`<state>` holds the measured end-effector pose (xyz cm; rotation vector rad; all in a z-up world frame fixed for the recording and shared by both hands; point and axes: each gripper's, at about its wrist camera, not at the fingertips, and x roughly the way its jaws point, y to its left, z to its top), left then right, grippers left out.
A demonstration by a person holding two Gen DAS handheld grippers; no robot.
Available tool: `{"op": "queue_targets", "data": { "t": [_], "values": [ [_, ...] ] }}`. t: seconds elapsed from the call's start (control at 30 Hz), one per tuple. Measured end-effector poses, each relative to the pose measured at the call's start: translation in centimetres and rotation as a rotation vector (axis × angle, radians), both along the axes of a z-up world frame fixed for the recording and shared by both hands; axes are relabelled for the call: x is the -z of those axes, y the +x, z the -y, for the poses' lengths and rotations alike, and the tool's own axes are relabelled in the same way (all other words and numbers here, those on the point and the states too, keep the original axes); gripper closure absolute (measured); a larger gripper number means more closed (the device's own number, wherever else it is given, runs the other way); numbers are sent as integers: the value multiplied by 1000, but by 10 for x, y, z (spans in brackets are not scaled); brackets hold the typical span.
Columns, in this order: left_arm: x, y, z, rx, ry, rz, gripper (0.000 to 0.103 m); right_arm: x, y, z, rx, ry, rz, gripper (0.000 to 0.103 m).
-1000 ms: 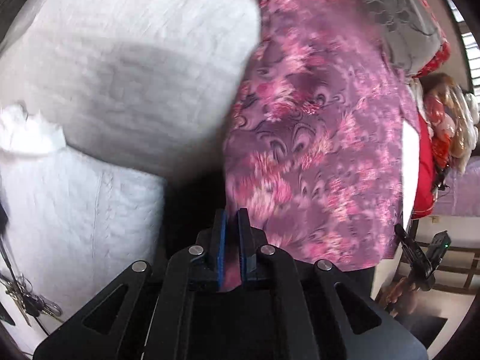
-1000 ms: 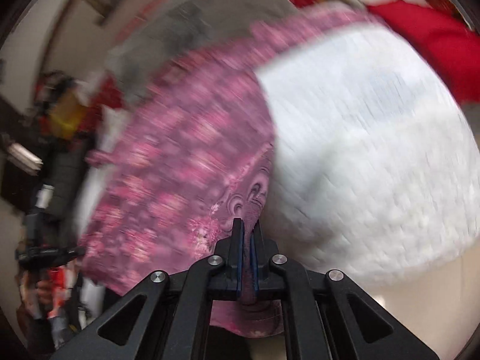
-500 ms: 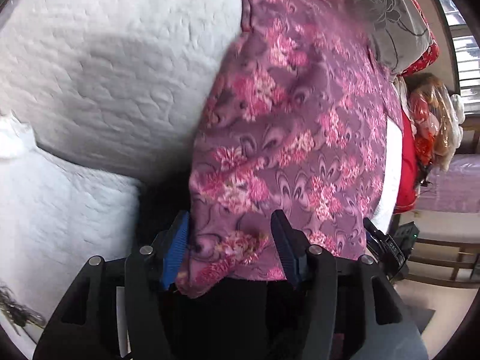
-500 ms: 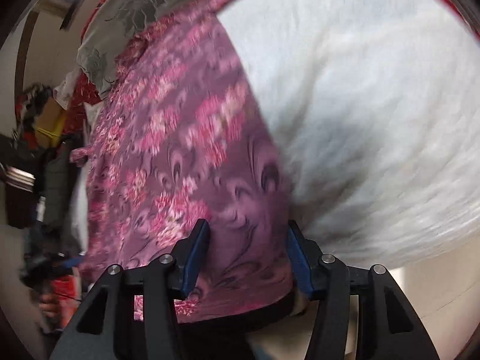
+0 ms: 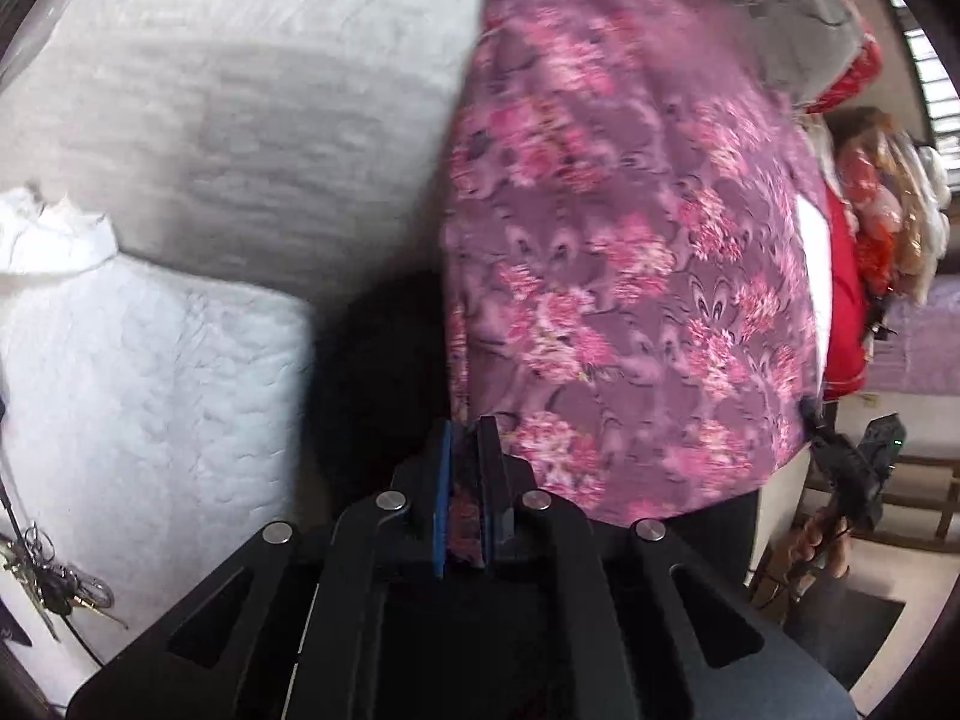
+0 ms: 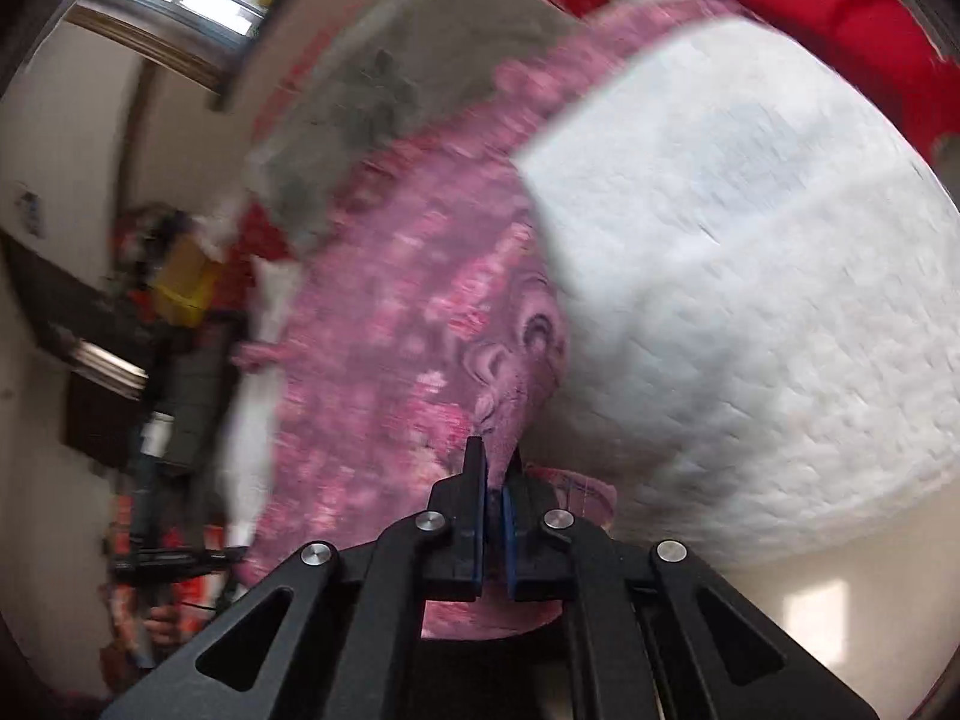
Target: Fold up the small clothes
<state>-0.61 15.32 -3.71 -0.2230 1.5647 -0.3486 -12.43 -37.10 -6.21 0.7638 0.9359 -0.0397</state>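
Note:
A purple garment with pink flowers [image 5: 630,270] lies spread over the white quilted bed cover [image 5: 240,120]. In the left wrist view my left gripper [image 5: 465,426] is at the garment's near left corner, its jaws closing with the pads pressing a fold of the fabric. In the right wrist view, which is blurred, the same garment [image 6: 390,360] runs up the left of the white cover [image 6: 750,270]. My right gripper [image 6: 495,450] is at its near right corner, jaws closing and pinching the hem between the blue pads.
A folded white quilted piece [image 5: 150,390] lies at the left, with a bunch of keys [image 5: 54,582] beside it. A grey pillow [image 6: 372,78] and red fabric [image 6: 840,18] lie beyond the garment. Clutter and dark furniture [image 6: 108,408] stand past the bed's left side.
Half a second ago both grippers stood open with the garment's edge between their fingers; now both are shut on it again. Both views have shifted and the right one is blurred.

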Motion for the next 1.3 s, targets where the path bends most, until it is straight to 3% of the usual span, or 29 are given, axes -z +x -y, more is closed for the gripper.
{"op": "queue_targets", "data": {
  "t": [0.1,0.13,0.17,0.23,0.3,0.33,0.43,0.53,0.63,0.73,0.8,0.83,0.97,1.1,1.23,1.3],
  "values": [
    [-19,8,-7,4,-2,60,97,27,14,-8,7,-125,-196,95],
    [-31,13,-5,21,8,106,97,25,16,-6,14,-156,-211,93],
    [-42,18,-2,41,18,145,97,17,18,-2,30,-167,-190,93],
    [-57,33,9,76,20,203,89,-11,22,6,67,-169,-64,93],
    [-64,51,26,101,10,245,58,-35,35,9,59,-163,59,88],
    [-64,62,40,107,11,270,53,-39,42,7,54,-167,86,80],
    [-50,89,82,131,19,296,51,-31,77,-7,5,-182,107,76],
    [-27,117,124,129,87,322,51,9,112,-18,-59,-234,-57,79],
    [-16,137,148,123,156,387,51,-10,122,-7,-49,-221,3,79],
    [-5,155,160,104,151,380,51,-43,129,56,117,-130,102,77],
    [5,164,164,95,132,344,51,-53,132,118,297,-76,133,66],
    [10,169,166,91,129,326,51,-55,133,147,381,-57,140,61],
    [14,177,167,96,121,345,44,-38,144,262,662,53,124,61],
    [13,183,166,107,106,344,43,-9,163,326,823,118,112,61],
    [5,191,165,97,74,345,43,17,196,361,855,173,125,60],
    [-2,202,166,97,66,363,43,27,215,367,848,177,132,54]
  ]
}}
